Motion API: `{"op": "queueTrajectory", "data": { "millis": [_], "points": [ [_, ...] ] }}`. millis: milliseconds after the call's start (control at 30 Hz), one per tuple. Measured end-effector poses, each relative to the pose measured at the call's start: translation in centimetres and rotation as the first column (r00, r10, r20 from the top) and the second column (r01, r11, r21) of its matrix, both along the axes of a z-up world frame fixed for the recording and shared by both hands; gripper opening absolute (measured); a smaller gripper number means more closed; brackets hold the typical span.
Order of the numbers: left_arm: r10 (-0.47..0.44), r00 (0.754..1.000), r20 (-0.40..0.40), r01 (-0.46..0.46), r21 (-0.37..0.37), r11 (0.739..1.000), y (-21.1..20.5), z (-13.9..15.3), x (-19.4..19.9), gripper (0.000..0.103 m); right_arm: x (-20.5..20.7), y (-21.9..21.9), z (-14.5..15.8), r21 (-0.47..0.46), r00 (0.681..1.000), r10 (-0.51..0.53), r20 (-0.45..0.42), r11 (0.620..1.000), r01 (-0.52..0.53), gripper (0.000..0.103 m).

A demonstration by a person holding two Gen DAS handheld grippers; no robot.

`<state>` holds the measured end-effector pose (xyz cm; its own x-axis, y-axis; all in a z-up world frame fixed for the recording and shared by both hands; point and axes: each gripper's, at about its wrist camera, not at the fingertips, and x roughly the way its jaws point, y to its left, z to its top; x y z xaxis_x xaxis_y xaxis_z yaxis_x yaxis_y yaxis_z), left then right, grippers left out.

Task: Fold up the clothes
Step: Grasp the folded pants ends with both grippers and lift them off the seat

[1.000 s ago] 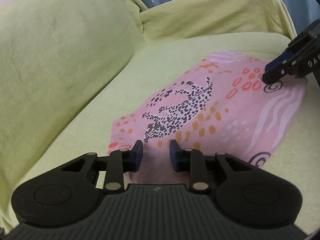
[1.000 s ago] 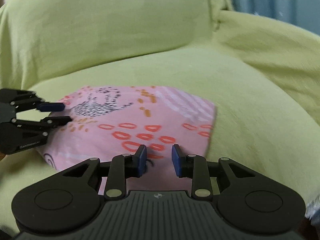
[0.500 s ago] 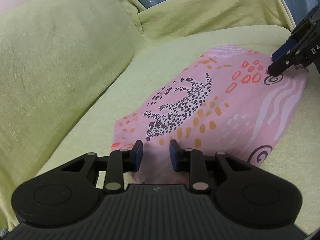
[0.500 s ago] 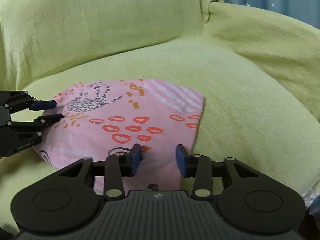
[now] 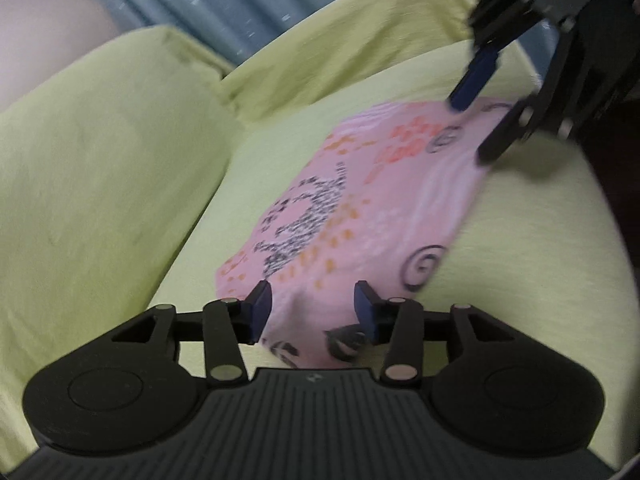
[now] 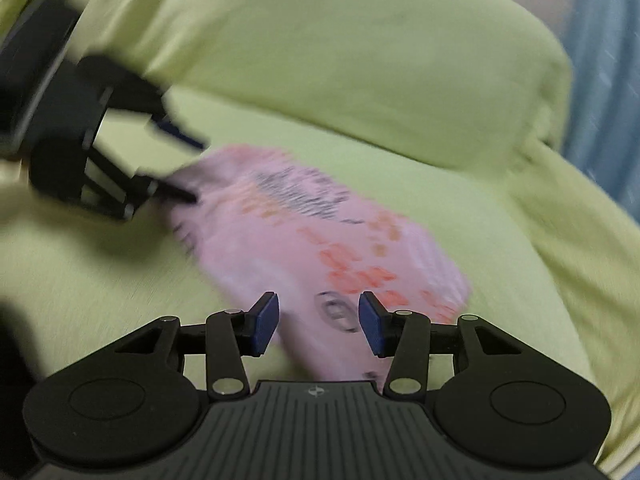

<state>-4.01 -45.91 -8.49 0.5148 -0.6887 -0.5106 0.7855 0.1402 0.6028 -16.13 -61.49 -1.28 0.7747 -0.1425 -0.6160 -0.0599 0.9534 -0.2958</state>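
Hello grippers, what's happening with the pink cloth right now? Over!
Left gripper opening, cloth edge between its fingers, not pinched. Right gripper open over the other end. Pink cloth lies folded on the green sofa. Nothing in the way.

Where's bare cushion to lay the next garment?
Bare seat lies right of the pink cloth, and a strip runs between cloth and backrest. Crowded: both claws, left and right, at its edges.
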Motion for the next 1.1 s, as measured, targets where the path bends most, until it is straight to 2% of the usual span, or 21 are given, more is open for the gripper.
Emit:
{"op": "queueTrajectory", "data": {
  "millis": [100, 200, 267, 367, 467, 600, 700, 833, 967, 1100],
  "points": [
    [-0.070, 0.997, 0.041, 0.068, 0.038, 0.997, 0.2, -0.5, -1.4, 0.044, 0.6, 2.2, -1.0, -0.110, 0.996, 0.073, -0.042, 0.991, -0.078, 0.046],
    [-0.129, 0.991, 0.037, 0.126, 0.076, 0.989, -0.3, -1.2, -2.4, 0.045, 0.9, 3.5, -1.3, -0.132, 0.991, 0.127, -0.036, 0.983, -0.131, 0.046],
    [-0.141, 0.989, 0.046, 0.137, 0.069, 0.988, -0.8, -1.5, -2.6, 0.045, 1.5, 4.1, -1.6, -0.111, 0.988, 0.147, -0.039, 0.982, -0.150, 0.046],
    [-0.137, 0.990, 0.034, 0.135, 0.061, 0.989, -1.3, -1.6, -2.4, 0.047, 2.3, 4.8, -2.7, -0.162, 0.984, 0.166, -0.057, 0.971, -0.173, 0.046],
    [-0.142, 0.989, 0.042, 0.139, 0.071, 0.988, -1.1, -1.5, -2.2, 0.049, 2.8, 3.7, -2.3, -0.176, 0.994, 0.091, -0.057, 0.979, -0.100, 0.046],
    [-0.156, 0.985, 0.080, 0.147, 0.105, 0.984, -0.8, -1.6, -2.6, 0.049, 2.5, 2.7, -2.7, -0.304, 0.997, 0.004, -0.079, 0.952, -0.028, 0.047],
    [-0.169, 0.983, 0.073, 0.162, 0.098, 0.982, -1.0, -1.5, -3.2, 0.053, 2.4, 3.6, -2.6, -0.321, 0.997, 0.021, -0.078, 0.946, -0.044, 0.046],
    [-0.184, 0.981, 0.057, 0.179, 0.077, 0.981, -1.6, -1.5, -3.8, 0.056, 2.8, 4.8, -2.0, -0.262, 0.995, 0.082, -0.063, 0.960, -0.095, 0.046],
    [-0.206, 0.976, 0.066, 0.201, 0.079, 0.976, -2.3, -1.8, -4.3, 0.059, 3.1, 4.6, -2.1, -0.274, 0.995, 0.069, -0.075, 0.958, -0.087, 0.046],
    [-0.207, 0.976, 0.072, 0.201, 0.081, 0.976, -2.8, -1.8, -4.4, 0.060, 3.0, 4.5, -2.8, -0.361, 0.995, 0.040, -0.094, 0.930, -0.071, 0.044]
  ]
}}
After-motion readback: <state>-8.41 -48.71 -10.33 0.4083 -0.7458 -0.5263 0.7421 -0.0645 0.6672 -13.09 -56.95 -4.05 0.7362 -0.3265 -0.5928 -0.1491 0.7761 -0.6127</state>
